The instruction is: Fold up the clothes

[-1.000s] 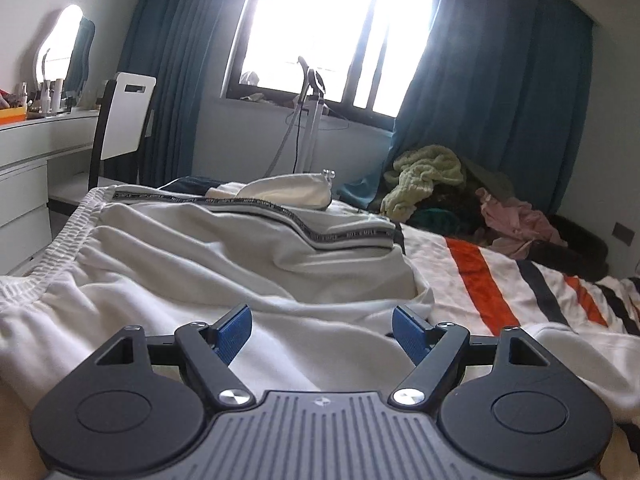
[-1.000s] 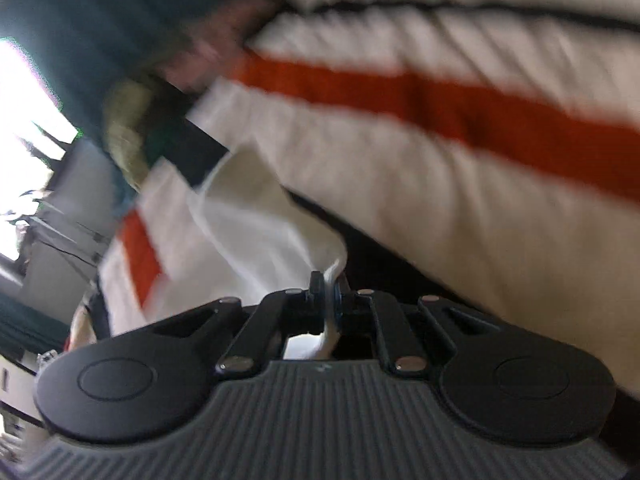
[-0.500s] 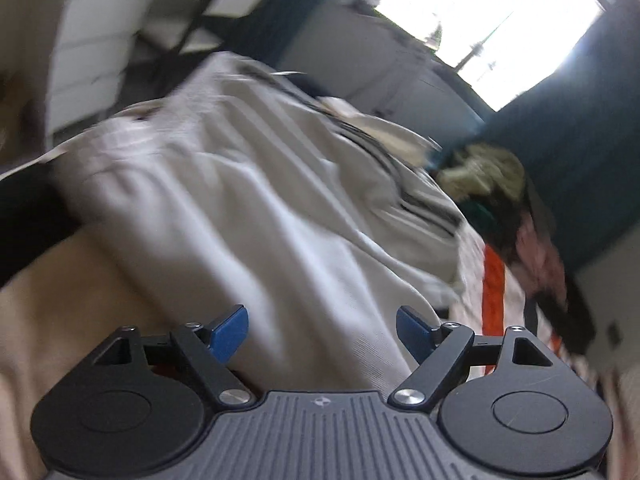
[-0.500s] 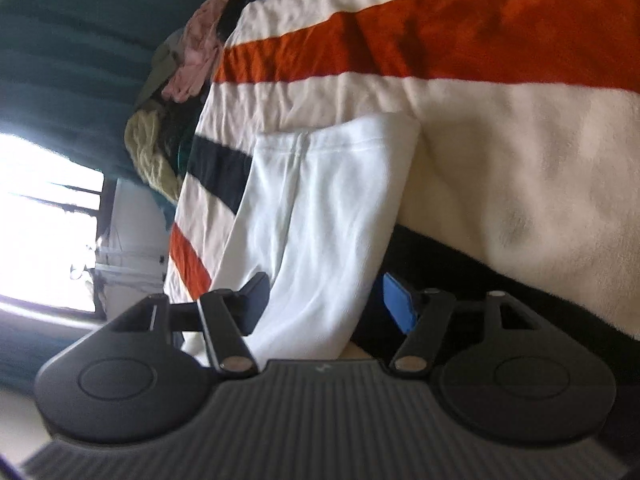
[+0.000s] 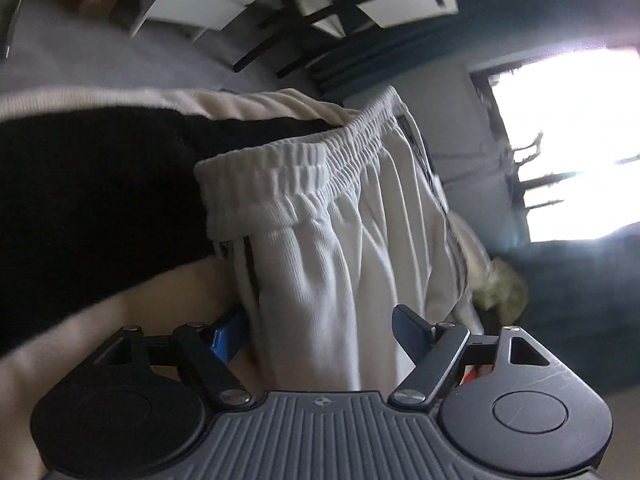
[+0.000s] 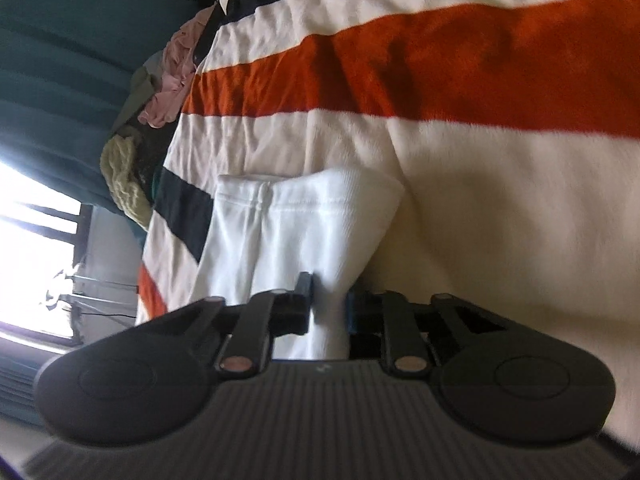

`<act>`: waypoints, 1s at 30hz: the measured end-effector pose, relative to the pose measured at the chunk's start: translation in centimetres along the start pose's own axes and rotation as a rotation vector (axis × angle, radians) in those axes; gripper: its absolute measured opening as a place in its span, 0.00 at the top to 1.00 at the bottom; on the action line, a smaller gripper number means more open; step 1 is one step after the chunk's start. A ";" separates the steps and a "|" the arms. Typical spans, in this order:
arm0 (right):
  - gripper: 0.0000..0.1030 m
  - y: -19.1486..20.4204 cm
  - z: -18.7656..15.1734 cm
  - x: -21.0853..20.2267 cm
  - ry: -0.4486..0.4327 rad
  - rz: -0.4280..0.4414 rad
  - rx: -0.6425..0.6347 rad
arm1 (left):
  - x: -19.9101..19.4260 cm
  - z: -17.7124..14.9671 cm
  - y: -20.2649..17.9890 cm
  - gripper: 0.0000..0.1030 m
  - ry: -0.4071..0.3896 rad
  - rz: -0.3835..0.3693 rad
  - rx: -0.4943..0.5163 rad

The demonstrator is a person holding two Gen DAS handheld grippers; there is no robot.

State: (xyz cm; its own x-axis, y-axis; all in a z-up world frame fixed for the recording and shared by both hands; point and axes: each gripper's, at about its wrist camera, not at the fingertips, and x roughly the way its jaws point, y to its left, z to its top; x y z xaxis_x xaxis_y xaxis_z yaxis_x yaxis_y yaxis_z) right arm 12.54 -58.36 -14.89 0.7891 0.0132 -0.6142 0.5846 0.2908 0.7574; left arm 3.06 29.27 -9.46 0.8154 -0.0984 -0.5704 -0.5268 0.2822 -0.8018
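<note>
1. White trousers point(image 5: 328, 216) are seen laid on a striped bed cover point(image 6: 460, 52); their long axis runs from the elastic waistband point(image 5: 296, 160) at one end to the leg hem point(image 6: 316, 196) at the other.

2. The left tongs point(image 5: 316, 332) are found at the waist end. Their jaws are spread wide and are closing, with the side fold of the trousers lying between them; the pads are not seen pressing on the cloth, so nothing is gripped there yet. The waistband lies just ahead of and above these tongs.

3. The right tongs point(image 6: 328, 304) are found at the leg end. Their jaws are closing and are drawn in on a narrow fold of the white leg, which is pinched between them. The hem lies just ahead of these tongs.

4. Each end of the trousers is thus attended by its own tongs, with the garment stretched lengthwise between them.

5. The coming move is judged to turn on that axis: once the waist end is clamped, one end can be carried over onto the other.
</note>
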 end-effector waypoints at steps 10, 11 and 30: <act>0.93 0.7 1.6 -3.6 -0.207 0.101 -0.029 | 1.6 0.5 0.4 0.78 -0.039 0.079 0.017; 0.93 0.5 1.9 -4.1 -0.227 0.095 -0.024 | 1.4 0.6 0.4 0.85 -0.050 0.073 0.020; 0.95 -3.4 2.2 -8.7 -0.380 -0.357 -0.054 | -5.5 1.5 0.3 0.89 -0.095 0.162 0.154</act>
State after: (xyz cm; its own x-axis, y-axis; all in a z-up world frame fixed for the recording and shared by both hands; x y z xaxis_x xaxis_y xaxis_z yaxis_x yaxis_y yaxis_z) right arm 4.12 -61.53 -11.67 0.5612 -0.4411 -0.7004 0.8269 0.2625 0.4973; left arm -1.23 31.32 -6.26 0.7460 0.0482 -0.6642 -0.6157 0.4298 -0.6604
